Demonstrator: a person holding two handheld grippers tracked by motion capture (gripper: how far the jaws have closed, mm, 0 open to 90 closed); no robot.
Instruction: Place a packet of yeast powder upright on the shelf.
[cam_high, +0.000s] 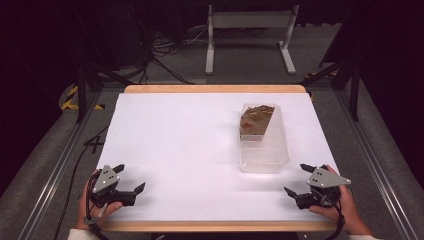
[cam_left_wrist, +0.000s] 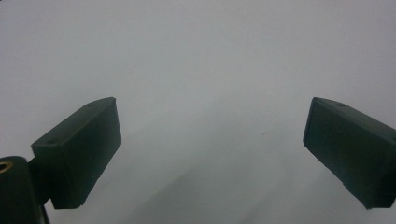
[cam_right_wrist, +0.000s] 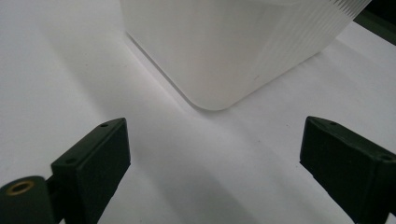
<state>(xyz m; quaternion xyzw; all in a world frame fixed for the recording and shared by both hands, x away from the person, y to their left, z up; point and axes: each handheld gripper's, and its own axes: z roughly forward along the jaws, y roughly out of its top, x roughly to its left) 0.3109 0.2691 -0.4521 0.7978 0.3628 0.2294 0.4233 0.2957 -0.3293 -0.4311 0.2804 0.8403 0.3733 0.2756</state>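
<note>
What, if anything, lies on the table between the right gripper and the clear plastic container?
Nothing visible. The right gripper, jaws open, sits near the table's front right; bare white table runs from it to the clear container's near corner, as the right gripper view confirms.

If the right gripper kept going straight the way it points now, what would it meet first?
Most likely the near corner of the clear plastic container, straight ahead between the open jaws of the right gripper, with bare white table before it. Depth is uncertain.

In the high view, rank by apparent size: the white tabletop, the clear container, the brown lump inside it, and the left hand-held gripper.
1. Tabletop, by far.
2. Container.
3. Brown lump and left hand-held gripper look similar; the gripper sits nearer the camera, so I won't rank them.
</note>
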